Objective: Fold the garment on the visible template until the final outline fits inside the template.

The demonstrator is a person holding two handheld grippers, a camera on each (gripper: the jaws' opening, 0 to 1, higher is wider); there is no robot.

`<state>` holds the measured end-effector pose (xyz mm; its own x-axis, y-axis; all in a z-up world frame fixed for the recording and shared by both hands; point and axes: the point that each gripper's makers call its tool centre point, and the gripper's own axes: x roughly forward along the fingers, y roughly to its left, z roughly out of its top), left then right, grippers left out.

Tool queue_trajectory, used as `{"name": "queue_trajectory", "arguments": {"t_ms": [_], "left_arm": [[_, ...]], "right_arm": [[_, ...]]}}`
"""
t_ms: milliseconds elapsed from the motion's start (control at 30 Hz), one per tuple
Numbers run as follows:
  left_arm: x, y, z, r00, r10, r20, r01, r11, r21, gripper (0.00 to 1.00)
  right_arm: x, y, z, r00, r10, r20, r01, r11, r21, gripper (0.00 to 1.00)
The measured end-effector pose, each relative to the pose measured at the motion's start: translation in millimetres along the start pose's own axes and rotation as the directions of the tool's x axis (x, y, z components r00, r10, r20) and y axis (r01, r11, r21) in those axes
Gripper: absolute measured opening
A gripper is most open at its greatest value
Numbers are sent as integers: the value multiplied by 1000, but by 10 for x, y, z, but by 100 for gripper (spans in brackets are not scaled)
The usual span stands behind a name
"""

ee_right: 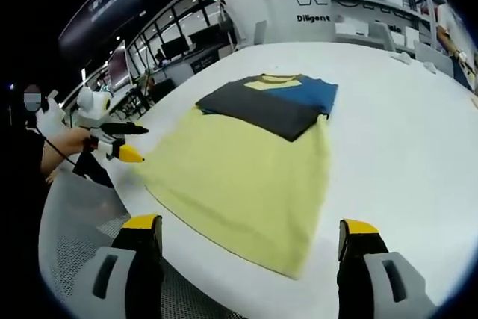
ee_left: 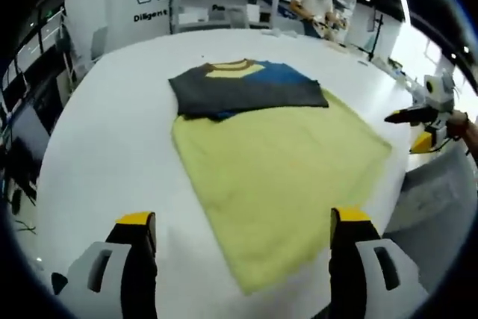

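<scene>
In the left gripper view, the left gripper [ee_left: 240, 222] hangs released, its jaws spread either side of the yellow garment's [ee_left: 276, 177] near hem on the white table [ee_left: 112, 147]. In the right gripper view, the right gripper [ee_right: 250, 229] is likewise released, garment [ee_right: 239, 173] ahead between its jaws, untouched.

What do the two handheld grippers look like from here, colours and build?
Both match. The left gripper and the right gripper each have two black jaws with yellow tips on light grey housings with a dark slot. In the left gripper view the right gripper enters from the right: white body, black jaws, yellow tips. The holder's sleeve in the right gripper view looks dark.
</scene>
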<state>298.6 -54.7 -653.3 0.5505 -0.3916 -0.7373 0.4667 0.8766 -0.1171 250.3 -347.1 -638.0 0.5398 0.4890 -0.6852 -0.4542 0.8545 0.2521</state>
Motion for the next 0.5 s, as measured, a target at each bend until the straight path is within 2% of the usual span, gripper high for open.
{"name": "queue_trajectory", "arguments": {"t_ms": [100, 200, 333, 500], "left_arm": [[-45, -56, -117, 999, -8, -34, 6, 999, -35, 86], [-71, -123, -182, 999, -17, -47, 15, 999, -36, 77], [-96, -187, -301, 996, -25, -85, 18, 996, -89, 65], [-108, -206, -416, 993, -24, -118, 8, 991, -133, 56]], "right_arm": [[4, -17, -43, 1000, -3, -12, 3, 1000, 16, 94], [5, -25, -70, 1000, -4, -19, 5, 1000, 29, 89], [15, -40, -110, 1000, -8, -27, 9, 999, 40, 82], [40, -95, -229, 997, -31, -72, 34, 998, 44, 77]]}}
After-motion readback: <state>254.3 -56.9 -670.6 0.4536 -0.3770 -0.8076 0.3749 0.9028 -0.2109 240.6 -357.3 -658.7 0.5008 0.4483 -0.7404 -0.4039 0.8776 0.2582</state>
